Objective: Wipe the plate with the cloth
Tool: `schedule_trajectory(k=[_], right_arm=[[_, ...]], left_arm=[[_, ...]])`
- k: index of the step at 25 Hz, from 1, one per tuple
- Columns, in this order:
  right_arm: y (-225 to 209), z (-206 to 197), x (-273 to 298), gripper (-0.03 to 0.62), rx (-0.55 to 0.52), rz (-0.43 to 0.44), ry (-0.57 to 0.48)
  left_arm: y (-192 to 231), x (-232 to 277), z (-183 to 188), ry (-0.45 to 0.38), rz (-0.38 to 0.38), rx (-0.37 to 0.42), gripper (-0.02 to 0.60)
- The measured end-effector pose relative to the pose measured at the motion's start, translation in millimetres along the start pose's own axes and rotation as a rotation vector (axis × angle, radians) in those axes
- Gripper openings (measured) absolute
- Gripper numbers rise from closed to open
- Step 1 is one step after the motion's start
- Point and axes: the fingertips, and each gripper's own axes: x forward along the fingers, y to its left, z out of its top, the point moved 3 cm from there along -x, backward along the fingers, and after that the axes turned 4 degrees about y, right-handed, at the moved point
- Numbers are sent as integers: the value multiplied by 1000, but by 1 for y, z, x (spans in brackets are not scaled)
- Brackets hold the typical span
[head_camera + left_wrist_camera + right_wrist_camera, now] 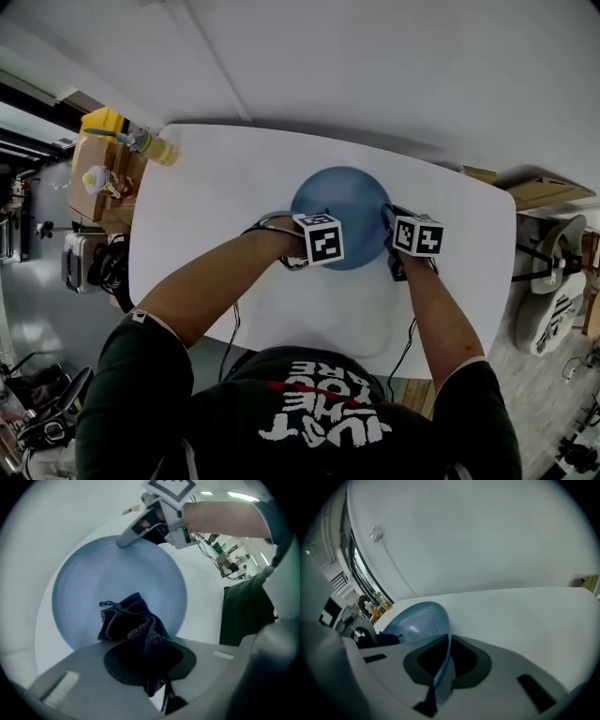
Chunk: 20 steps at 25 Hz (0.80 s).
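Observation:
A round blue plate (342, 211) lies in the middle of the white table (216, 206). My left gripper (317, 242) points steeply down over the plate's near part, shut on a bunched dark blue cloth (131, 620). The cloth hangs from the jaws over the plate's (93, 573) inside; whether it touches the surface is not clear. My right gripper (392, 227) is shut on the plate's right rim. In the right gripper view the thin blue rim (443, 658) runs between the jaws, and the plate (417, 620) looks tipped up. The left gripper view shows the right gripper (126, 538) at the plate's far rim.
A yellow bottle (155, 146) stands at the table's far left corner, beside a cardboard box (94, 178) with small items off the table. A pale chair (553, 300) is at the right. Cables (232, 328) hang over the near table edge.

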Motion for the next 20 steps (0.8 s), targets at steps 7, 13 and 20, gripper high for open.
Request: schedule_trajectory(k=[7, 13, 20], right_arm=[[8, -5, 0, 17, -9, 18, -10], [15, -13, -4, 20, -23, 28, 3], [18, -17, -7, 25, 7, 33, 10]], left_arm=[[65, -11, -17, -9, 199, -158, 51], [114, -24, -5, -135, 354, -304, 51], [148, -38, 51, -262, 467, -336, 51]])
